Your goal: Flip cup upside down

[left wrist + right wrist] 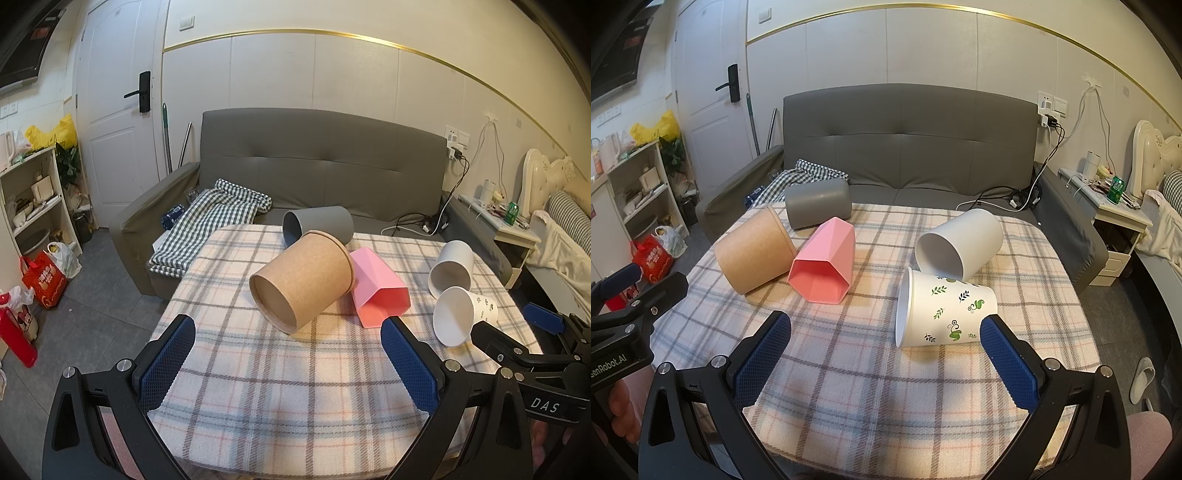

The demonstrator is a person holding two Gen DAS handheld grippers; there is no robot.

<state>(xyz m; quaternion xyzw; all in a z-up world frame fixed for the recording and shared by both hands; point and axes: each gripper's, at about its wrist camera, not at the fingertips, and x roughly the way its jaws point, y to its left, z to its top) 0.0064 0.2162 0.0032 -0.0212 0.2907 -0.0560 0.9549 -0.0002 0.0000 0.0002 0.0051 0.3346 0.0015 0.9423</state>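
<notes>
Several cups lie on their sides on the plaid tablecloth (258, 387). A brown paper cup (303, 282) (755, 254) lies with its base toward my left gripper (288, 326), which is open and empty just in front of it. A pink faceted cup (376, 291) (825, 264), a grey cup (319, 223) (818, 202) and a plain white cup (452, 266) (960, 242) lie further back. A white leaf-print paper cup (942, 310) (463, 314) lies just ahead of my open, empty right gripper (884, 328).
A grey sofa (325, 166) stands behind the table with a checked cloth (210, 218) on it. A shelf (33, 195) and bags stand at the left. A nightstand (1123, 218) and bed are at the right. Each gripper shows in the other's view.
</notes>
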